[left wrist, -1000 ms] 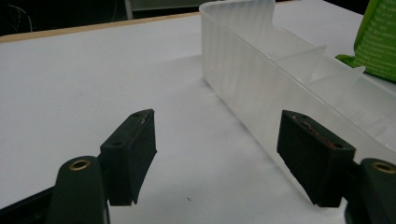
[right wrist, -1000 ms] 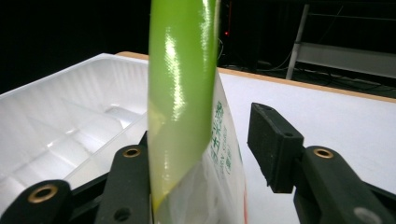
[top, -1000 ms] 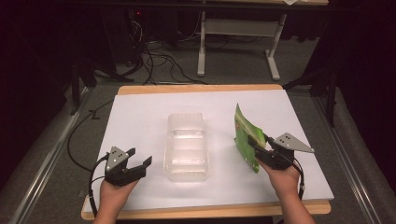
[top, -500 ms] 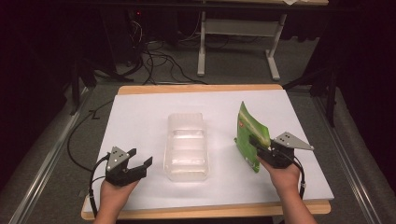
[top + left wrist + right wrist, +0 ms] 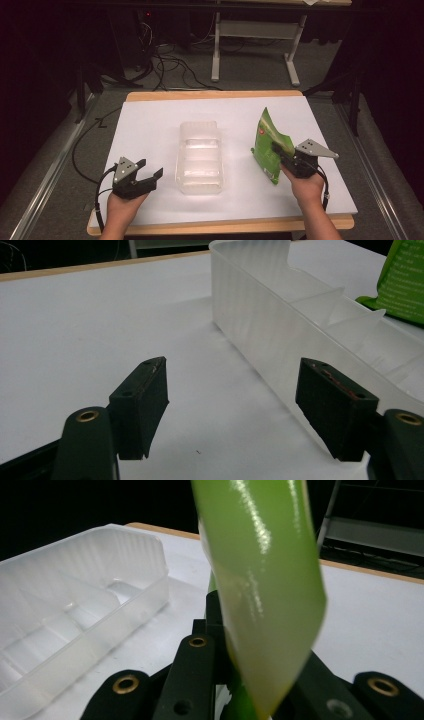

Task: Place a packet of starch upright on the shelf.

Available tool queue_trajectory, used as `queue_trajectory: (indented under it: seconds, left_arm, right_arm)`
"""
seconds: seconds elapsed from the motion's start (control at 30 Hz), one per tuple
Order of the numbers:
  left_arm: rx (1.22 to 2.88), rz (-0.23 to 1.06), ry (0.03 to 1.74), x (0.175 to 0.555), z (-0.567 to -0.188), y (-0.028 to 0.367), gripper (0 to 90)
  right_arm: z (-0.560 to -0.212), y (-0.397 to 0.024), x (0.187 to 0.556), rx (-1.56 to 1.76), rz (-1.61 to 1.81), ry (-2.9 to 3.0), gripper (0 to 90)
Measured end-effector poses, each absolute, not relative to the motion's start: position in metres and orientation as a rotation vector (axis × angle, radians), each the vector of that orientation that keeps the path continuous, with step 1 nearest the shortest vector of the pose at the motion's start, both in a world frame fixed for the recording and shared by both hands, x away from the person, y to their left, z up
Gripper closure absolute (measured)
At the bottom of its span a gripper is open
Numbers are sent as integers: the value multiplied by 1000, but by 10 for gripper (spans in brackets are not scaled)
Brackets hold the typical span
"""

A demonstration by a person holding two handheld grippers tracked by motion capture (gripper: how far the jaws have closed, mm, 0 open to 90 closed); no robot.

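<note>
While right gripper (image 5: 278,152), jaws just closing, clamps green bag (image 5: 267,142) near table (image 5: 150,120) right edge, left gripper (image 5: 149,170) gapes beside clear tray (image 5: 199,155); far half bare.

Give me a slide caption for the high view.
Right claw clamps a green bag beside the clear tray; left claw waits open.

We see a glossy green snack bag (image 5: 269,144) standing tilted on edge at the right of the white table top, its lower corner on the surface. It stands apart from the clear plastic tray (image 5: 199,156), whose dividers form compartments lying open.
</note>
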State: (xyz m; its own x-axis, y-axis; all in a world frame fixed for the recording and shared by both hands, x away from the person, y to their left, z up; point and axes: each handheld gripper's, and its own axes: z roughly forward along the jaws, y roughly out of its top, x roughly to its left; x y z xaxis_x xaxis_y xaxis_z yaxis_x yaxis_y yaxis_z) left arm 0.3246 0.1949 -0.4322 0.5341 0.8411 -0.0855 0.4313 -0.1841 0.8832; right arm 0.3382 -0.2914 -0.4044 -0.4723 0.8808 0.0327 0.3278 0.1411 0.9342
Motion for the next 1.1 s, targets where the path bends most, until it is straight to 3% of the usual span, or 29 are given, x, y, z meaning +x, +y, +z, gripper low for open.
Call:
queue_trajectory:
  seconds: [0.63,1.1]
  left_arm:
    - [1806,526,1047,324,-432,194,296]
    - [1792,521,1052,324,-432,199,296]
  right_arm:
    - [-380,-289,329,1054,1463,1891,861]
    - [-360,-270,350,954,1543,1961,861]
